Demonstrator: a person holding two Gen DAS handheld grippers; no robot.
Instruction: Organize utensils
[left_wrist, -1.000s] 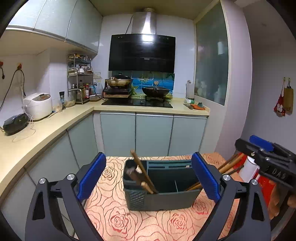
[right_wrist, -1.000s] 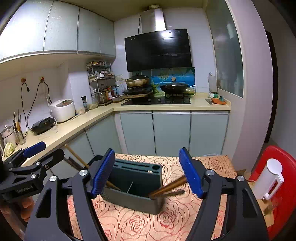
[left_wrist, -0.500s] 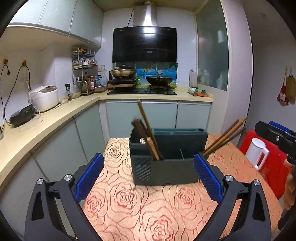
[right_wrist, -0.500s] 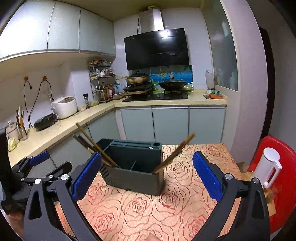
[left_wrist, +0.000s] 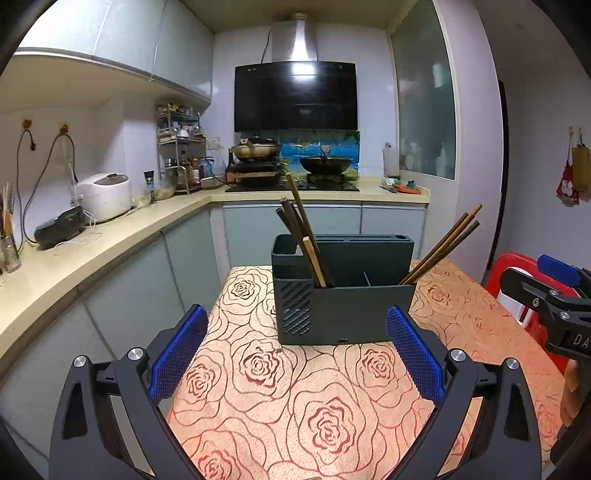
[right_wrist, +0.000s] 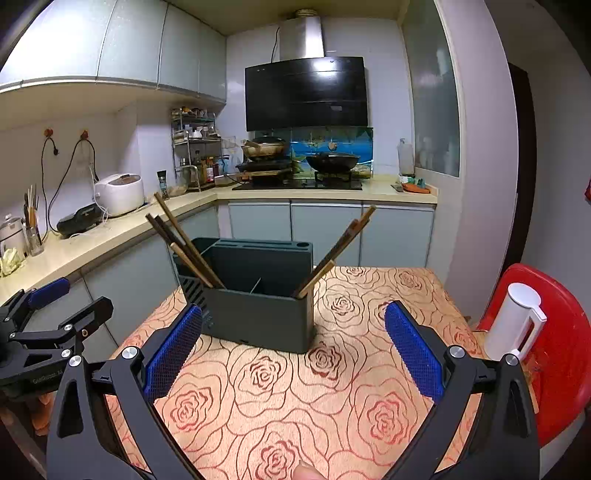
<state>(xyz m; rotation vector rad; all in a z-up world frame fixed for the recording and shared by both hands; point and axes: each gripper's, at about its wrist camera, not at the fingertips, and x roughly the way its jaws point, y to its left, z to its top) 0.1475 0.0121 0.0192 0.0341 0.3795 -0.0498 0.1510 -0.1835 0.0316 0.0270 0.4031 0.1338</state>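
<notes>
A dark grey utensil holder (left_wrist: 347, 310) (right_wrist: 258, 314) stands on the rose-patterned tablecloth (left_wrist: 295, 398). One bunch of wooden chopsticks (left_wrist: 301, 229) (right_wrist: 183, 242) leans out of its left compartment. Another bunch of chopsticks (left_wrist: 441, 245) (right_wrist: 338, 245) leans out of its right compartment. My left gripper (left_wrist: 296, 313) is open and empty, a short way in front of the holder. My right gripper (right_wrist: 294, 310) is also open and empty, just short of the holder's front. Each gripper shows at the edge of the other's view: the right gripper (left_wrist: 550, 295) and the left gripper (right_wrist: 51, 317).
A red stool (right_wrist: 557, 354) with a white jug (right_wrist: 513, 321) stands right of the table. A counter (left_wrist: 74, 254) with a rice cooker (left_wrist: 105, 195) runs along the left wall. The stove with a wok (left_wrist: 325, 164) is at the back.
Both grippers have drawn back from the holder and sunk lower, so the holder now shows from the side. The right gripper's jaws have spread wider; the right chopsticks stay in the holder.
</notes>
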